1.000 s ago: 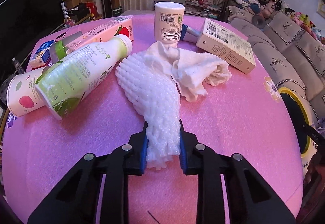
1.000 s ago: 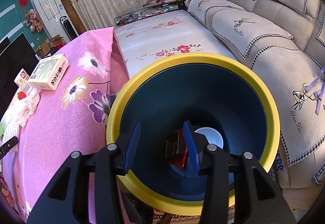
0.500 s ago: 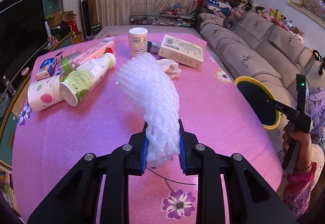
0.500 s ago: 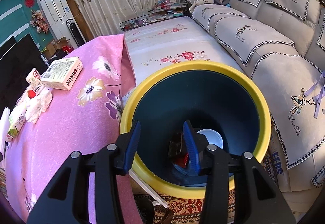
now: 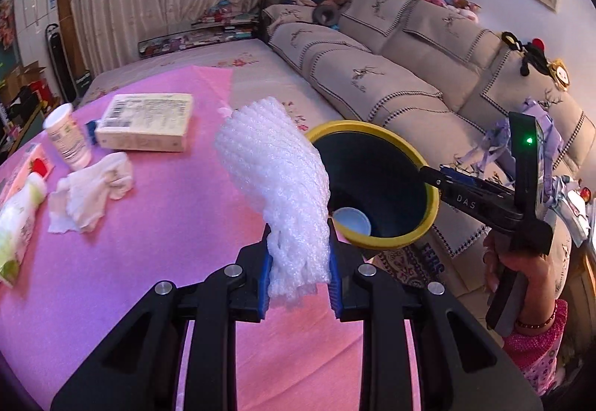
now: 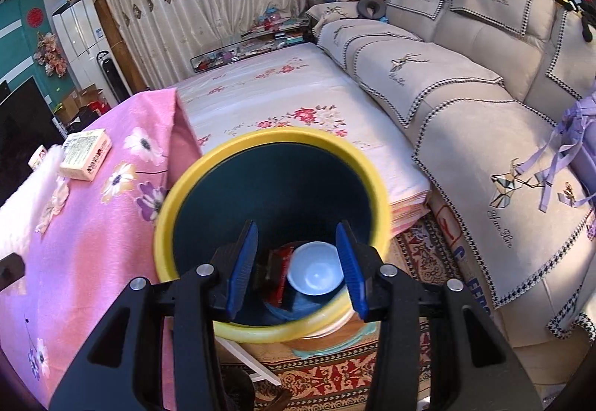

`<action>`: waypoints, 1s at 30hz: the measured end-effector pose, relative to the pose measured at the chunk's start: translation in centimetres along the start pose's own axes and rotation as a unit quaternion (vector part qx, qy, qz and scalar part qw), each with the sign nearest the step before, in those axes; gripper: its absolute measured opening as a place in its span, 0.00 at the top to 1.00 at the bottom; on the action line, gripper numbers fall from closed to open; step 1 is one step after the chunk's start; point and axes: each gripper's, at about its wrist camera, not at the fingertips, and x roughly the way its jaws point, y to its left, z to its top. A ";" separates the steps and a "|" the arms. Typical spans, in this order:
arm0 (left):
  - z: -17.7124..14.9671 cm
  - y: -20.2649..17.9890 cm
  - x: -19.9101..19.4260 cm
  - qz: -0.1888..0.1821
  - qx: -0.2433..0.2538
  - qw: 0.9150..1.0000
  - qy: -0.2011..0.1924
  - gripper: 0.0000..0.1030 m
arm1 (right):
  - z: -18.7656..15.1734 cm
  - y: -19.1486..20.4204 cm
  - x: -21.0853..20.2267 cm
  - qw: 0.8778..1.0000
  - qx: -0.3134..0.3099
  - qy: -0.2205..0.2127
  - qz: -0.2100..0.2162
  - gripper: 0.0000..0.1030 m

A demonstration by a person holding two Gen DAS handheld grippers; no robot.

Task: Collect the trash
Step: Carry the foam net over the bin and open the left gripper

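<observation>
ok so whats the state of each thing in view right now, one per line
left gripper: shut on the foam net
foam net: held up off the table
right gripper: open, empty, above the bin
bin: upright, lidless, trash inside
white cup: lying in the bin
crumpled tissue: loose on the table
box: lying flat, closed
white bottle: standing upright
</observation>
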 end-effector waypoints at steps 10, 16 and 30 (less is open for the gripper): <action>5.2 -5.8 10.9 -0.019 0.031 0.997 0.060 0.76 | 0.2 -5.7 -0.9 0.999 0.034 -0.009 -0.027 0.58; 5.8 -7.5 15.4 -0.015 0.037 0.995 0.086 0.64 | 0.1 -6.9 -0.5 0.999 0.041 -0.004 -0.030 0.57; 5.4 -7.9 13.9 -0.015 0.041 0.996 0.072 0.35 | 0.2 -7.1 -0.2 0.999 0.043 -0.002 -0.029 0.57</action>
